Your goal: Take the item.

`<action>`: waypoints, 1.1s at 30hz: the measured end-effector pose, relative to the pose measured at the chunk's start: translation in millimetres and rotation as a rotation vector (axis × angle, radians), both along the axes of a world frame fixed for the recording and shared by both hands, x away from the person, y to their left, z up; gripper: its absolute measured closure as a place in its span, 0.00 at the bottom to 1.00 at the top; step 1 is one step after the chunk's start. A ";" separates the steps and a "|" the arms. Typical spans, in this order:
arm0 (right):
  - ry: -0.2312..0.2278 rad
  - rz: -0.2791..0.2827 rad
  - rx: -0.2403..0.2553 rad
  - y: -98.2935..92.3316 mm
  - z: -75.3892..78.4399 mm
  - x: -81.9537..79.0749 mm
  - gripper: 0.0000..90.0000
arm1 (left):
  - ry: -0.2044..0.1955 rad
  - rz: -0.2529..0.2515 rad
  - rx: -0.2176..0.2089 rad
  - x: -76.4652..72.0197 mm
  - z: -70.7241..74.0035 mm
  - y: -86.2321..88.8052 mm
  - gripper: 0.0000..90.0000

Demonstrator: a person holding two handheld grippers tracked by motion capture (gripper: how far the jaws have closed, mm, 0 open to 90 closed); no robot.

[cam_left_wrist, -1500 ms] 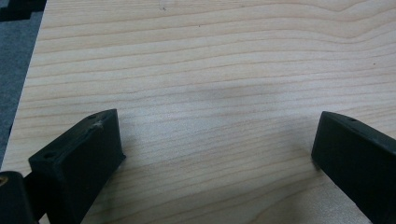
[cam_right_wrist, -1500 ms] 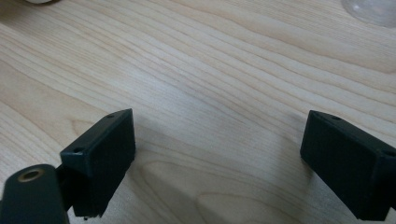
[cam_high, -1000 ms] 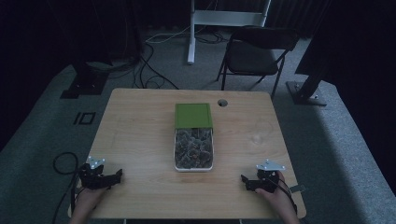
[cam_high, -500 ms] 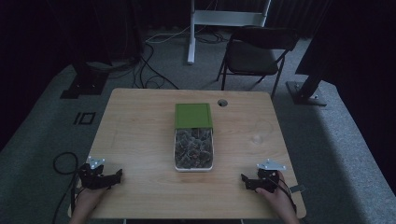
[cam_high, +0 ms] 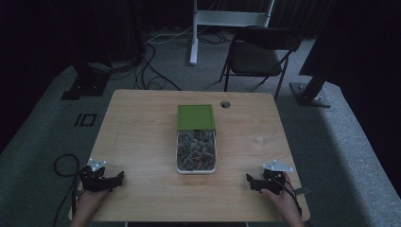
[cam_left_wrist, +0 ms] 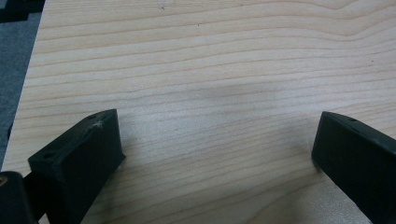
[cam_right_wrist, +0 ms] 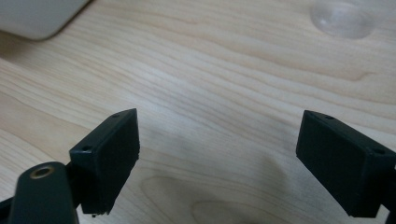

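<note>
Your left gripper sits at the near left corner of the wooden table, held in your left hand, which comes in over the near edge. Its jaws point toward the middle of the table and stand wide apart, with nothing between them; in the left gripper view you see bare wood grain in the gap (and a strip of grey floor past the table's edge at the far left of that view). A black cable loops on the carpet just off that corner.

Moving toward the middle, a white tray lies on the table's centre line, filled with a dark, crumpled-looking mass whose nature you cannot make out in this dim light. A green box lies flat, touching the tray's far end. Both are well apart from either gripper. Beyond the green box, near the far edge, there is a round hole in the tabletop.

At the near right corner, your right hand holds the right gripper, aimed inward toward the tray. Its jaws are also spread wide, gripping nothing. In the right gripper view bare wood lies between them, a rounded white corner shows at the upper left, and a small clear round thing rests on the wood at the upper right.

Behind the table a dark folding chair stands on the grey carpet.
</note>
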State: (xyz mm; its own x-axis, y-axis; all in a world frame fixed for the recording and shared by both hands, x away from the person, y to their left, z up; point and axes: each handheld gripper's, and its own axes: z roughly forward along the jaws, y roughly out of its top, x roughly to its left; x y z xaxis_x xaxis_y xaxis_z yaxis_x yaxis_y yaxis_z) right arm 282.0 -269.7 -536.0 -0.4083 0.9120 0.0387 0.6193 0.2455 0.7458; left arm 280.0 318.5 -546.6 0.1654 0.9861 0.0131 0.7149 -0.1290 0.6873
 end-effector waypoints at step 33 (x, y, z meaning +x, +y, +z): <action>-0.124 0.013 0.099 15.3 58.3 3.8 0.14 | 0.000 0.000 0.000 0.0 0.0 0.0 0.02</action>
State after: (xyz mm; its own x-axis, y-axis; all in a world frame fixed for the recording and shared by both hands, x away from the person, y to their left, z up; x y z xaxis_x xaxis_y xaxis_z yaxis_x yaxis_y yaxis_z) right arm 285.9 -254.5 -477.7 -0.4270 0.9010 0.0770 0.5180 0.1739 0.8375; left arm 280.0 318.5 -546.6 0.1657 0.9861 0.0131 0.7147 -0.1292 0.6874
